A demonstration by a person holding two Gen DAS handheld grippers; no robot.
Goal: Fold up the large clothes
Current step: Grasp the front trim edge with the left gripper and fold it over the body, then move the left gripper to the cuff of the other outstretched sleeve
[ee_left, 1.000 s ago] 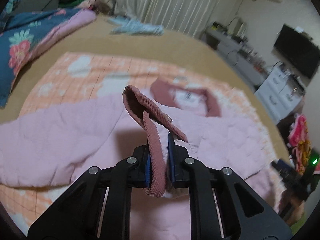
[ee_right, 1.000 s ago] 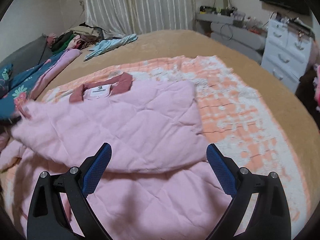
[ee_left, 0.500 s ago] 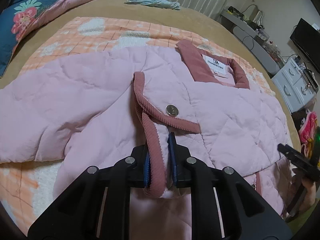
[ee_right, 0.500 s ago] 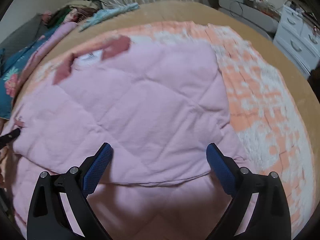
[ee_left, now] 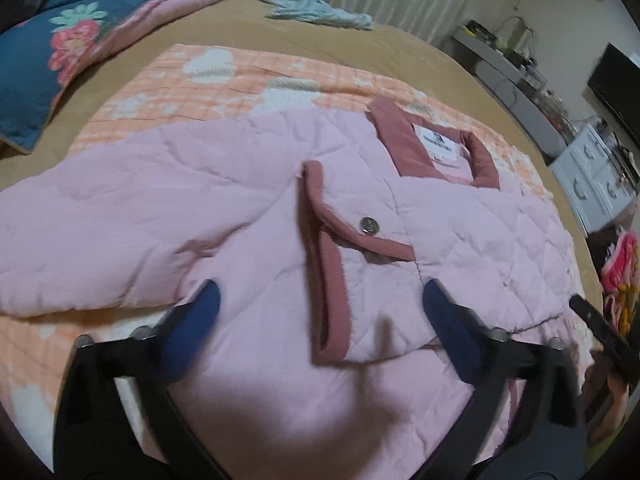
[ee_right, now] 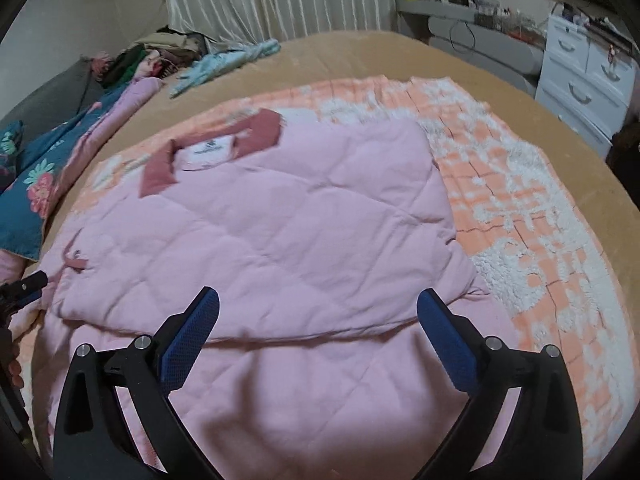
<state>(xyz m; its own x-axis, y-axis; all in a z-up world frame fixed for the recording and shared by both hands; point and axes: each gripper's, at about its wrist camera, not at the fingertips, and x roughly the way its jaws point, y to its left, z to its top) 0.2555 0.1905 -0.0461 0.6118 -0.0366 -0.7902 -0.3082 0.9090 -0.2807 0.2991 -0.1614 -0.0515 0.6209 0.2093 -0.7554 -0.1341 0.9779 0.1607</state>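
Observation:
A pink quilted jacket (ee_left: pixel 224 216) with dusty-rose trim lies on an orange-and-white blanket (ee_left: pixel 240 76) on the bed. Its sleeve cuff (ee_left: pixel 332 280), with a metal snap button (ee_left: pixel 369 225), lies folded across the jacket's body. My left gripper (ee_left: pixel 316 320) is open just above the cuff, touching nothing. My right gripper (ee_right: pixel 318 324) is open and empty over the jacket (ee_right: pixel 288 224) near its lower half. The rose collar with a white label (ee_right: pixel 208 148) lies at the far end. The left gripper's tip (ee_right: pixel 28 284) shows at the right wrist view's left edge.
A blue floral quilt (ee_left: pixel 60 48) lies at the far left of the bed. A light blue garment (ee_left: pixel 316 12) lies at the far end. White drawers (ee_right: pixel 584 80) and a cluttered desk (ee_right: pixel 460 4) stand beyond the bed's right side. Curtains hang behind.
My left gripper has let go of the sleeve cuff and opened wide; the cuff now lies flat on the jacket. The right gripper stays open and has drawn back a little.

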